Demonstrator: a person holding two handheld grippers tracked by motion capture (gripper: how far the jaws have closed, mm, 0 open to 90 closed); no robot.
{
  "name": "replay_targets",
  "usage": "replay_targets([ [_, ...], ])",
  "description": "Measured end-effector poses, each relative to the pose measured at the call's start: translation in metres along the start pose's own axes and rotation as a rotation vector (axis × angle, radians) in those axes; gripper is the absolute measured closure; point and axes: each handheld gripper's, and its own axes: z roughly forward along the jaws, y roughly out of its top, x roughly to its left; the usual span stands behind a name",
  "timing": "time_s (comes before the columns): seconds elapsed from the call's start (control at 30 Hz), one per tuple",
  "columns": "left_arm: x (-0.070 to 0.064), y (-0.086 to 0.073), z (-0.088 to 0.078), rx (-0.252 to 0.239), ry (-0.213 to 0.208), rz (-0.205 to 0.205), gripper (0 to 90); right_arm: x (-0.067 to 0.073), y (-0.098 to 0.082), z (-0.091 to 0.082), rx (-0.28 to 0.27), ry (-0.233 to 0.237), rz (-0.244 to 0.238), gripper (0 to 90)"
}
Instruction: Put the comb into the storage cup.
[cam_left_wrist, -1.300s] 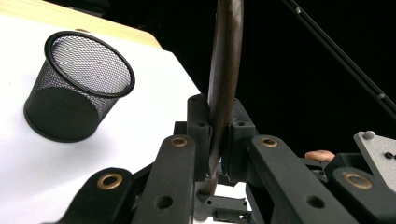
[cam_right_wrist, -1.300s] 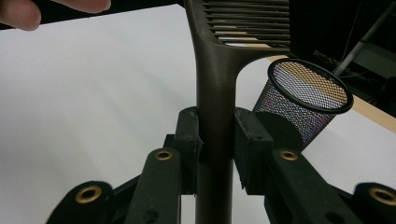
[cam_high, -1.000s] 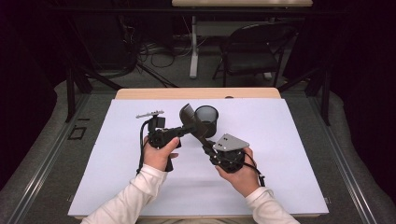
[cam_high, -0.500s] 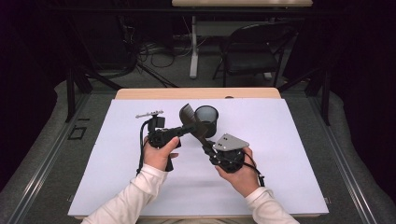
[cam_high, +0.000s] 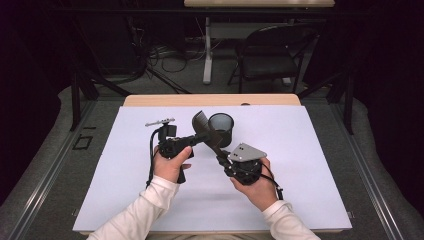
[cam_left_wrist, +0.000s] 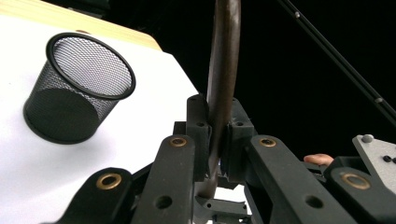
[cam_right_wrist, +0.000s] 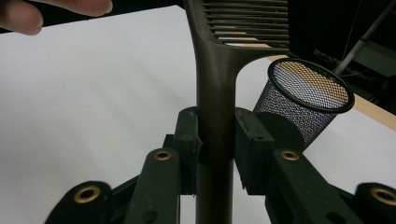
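Both grippers are clamped on one dark brown slotted spatula (cam_high: 207, 135), held in the air over the middle of the white table (cam_high: 310, 170), a little toward its far edge. The left gripper (cam_high: 200, 138), reaching in from the left, has its jaws pressed tight against the handle; in the left gripper view the pads (cam_left_wrist: 201, 140) squeeze the thin edge of the spatula (cam_left_wrist: 222, 88), which rises straight up between them. The right gripper (cam_high: 220, 157), coming from the near right with its grey plate on top, also grips the handle, lower down than the left one; in the right gripper view its pads (cam_right_wrist: 187, 144) sit flat on either side of the broad face of the handle (cam_right_wrist: 215, 135), with the slotted blade showing at the top of that picture. The blade end points toward the far left, and the handle slants down toward the right hand (cam_high: 252, 182). The left hand (cam_high: 172, 162) holds its gripper just left of the table's middle. A black wire mesh cup (cam_high: 221, 129) stands upright on the table just behind the spatula, close to the far edge and near its centre; whether the spatula touches it cannot be told
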Motion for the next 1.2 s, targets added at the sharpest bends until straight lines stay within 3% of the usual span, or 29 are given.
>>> replay_targets([
  [0.57, 0.0024, 0.001, 0.0005, -0.01, -0.004, -0.003, 84.0, -0.001, -0.0003, 0.0005, -0.012, -0.005, 0.011, 67.2],
  [0.83, 0.0047, 0.0021, 0.0016, -0.014, -0.007, -0.008, 84.0, -0.0027, 0.0005, 0.0002, -0.031, -0.004, 0.019, 57.0],
  [1.03, 0.0061, 0.0038, 0.0022, -0.024, -0.001, -0.003, 84.0, -0.0051, 0.0023, 0.0024, -0.056, 0.012, 0.031, 44.0],
  [1.2, 0.0071, 0.0052, 0.0018, -0.031, 0.008, 0.012, 84.0, -0.0067, 0.0026, 0.0022, -0.062, 0.007, 0.034, 40.2],
])
